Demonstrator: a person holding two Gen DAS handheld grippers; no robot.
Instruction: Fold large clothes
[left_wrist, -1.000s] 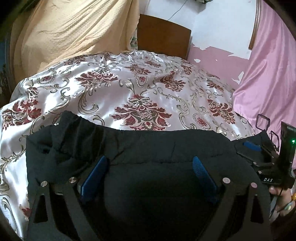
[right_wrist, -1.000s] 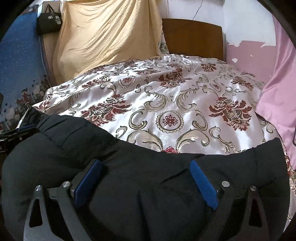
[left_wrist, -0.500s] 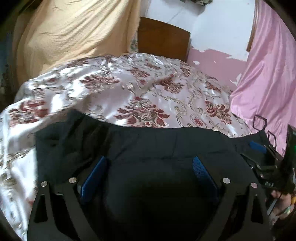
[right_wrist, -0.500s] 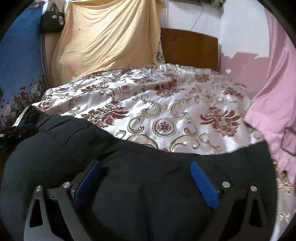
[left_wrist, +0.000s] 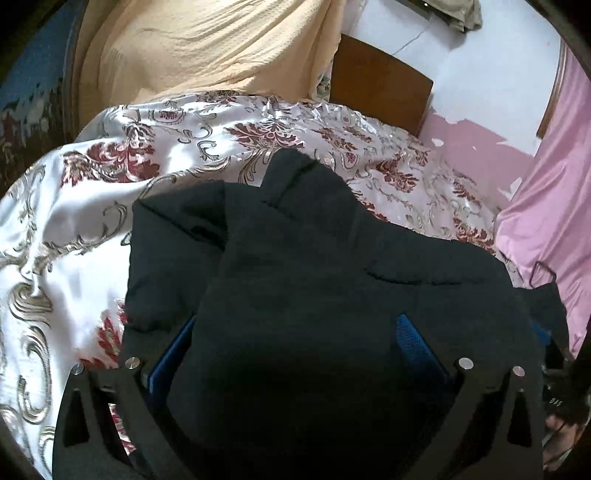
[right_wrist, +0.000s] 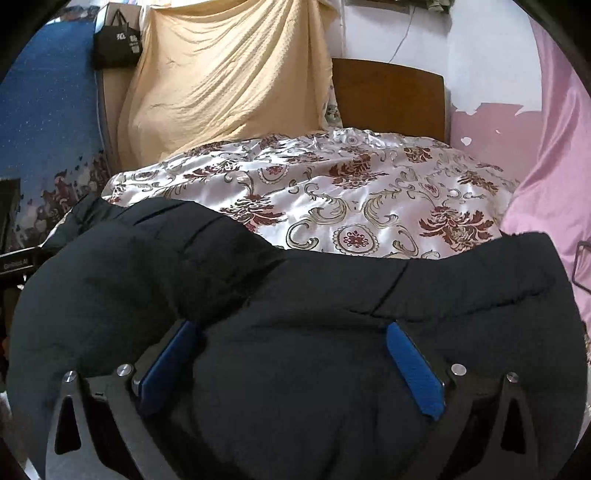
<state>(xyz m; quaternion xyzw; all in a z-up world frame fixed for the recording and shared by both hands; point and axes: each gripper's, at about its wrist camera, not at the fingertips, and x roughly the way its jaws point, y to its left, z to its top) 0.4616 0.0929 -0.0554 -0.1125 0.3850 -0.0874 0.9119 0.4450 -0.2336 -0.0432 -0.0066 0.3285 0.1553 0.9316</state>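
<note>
Up close in the left wrist view, the left tongs stand wide apart, the black padded garment bulging between their blue pads, bunched over the bed's near edge. Likewise in the right wrist view, the right tongs gape around the same garment, draped along that edge.
</note>
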